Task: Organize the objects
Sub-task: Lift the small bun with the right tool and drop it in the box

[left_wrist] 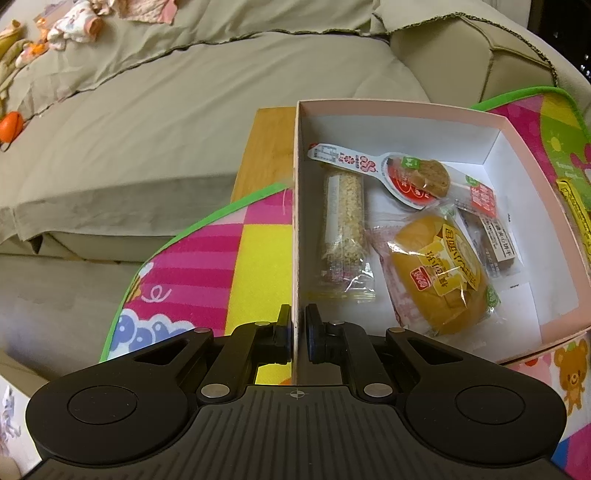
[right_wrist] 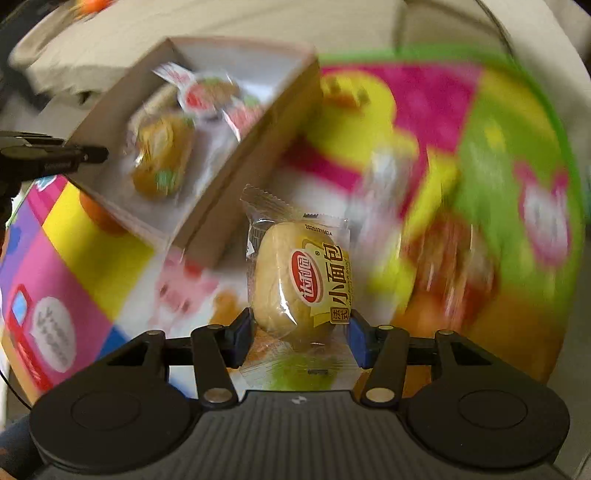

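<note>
A pink cardboard box (left_wrist: pixel 406 107) stands on a colourful play mat (left_wrist: pixel 207 258). In it lie a wrapped bun (left_wrist: pixel 439 273), a grain bar (left_wrist: pixel 343 225), a spoon-shaped snack packet (left_wrist: pixel 369 166) and a small dark biscuit pack (left_wrist: pixel 491 236). My left gripper (left_wrist: pixel 296 334) is shut on the box's near left wall. My right gripper (right_wrist: pixel 301 328) is shut on a wrapped small bread (right_wrist: pixel 299 280) and holds it above the mat, just right of the box (right_wrist: pixel 255 147). The right wrist view is blurred by motion.
A beige sofa (left_wrist: pixel 166 122) lies behind and to the left, with clothes (left_wrist: pixel 74 26) on it. A wooden table edge (left_wrist: pixel 266 147) shows under the mat. More wrapped snacks (right_wrist: pixel 447 258) lie blurred on the mat to the right.
</note>
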Demonstrator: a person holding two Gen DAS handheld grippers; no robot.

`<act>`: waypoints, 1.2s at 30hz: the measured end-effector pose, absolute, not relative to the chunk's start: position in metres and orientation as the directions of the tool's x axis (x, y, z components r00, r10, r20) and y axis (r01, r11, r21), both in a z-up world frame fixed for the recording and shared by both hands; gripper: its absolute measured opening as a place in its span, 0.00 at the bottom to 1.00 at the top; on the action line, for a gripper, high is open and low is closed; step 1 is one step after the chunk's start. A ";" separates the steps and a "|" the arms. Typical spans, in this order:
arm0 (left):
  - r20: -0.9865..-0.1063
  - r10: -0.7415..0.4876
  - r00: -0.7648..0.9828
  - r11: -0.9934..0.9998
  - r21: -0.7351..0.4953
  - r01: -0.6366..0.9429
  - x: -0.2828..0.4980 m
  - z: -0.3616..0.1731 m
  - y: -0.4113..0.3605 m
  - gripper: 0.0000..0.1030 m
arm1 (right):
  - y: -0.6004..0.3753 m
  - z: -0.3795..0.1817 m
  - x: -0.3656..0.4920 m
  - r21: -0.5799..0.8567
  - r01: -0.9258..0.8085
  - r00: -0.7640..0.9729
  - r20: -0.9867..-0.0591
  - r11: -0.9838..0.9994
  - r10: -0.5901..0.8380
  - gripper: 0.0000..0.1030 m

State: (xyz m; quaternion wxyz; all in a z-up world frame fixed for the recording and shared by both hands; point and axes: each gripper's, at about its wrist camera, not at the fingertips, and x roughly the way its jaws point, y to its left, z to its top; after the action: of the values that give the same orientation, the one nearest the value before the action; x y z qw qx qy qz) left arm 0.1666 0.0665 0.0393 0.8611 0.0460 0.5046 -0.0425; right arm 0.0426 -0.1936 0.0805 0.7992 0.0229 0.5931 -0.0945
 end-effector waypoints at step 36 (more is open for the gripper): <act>-0.877 -0.127 0.463 0.989 -0.078 0.124 0.165 0.034 0.080 0.08 | -0.044 0.277 0.046 -0.068 0.304 0.512 -0.829 0.950 -0.223 0.51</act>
State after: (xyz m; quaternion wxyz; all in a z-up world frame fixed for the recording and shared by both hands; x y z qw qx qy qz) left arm 0.1649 0.0796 0.0340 0.8554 -0.0015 0.5127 -0.0732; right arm 0.0456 -0.0435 0.2775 0.8685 0.0430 0.4699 -0.1519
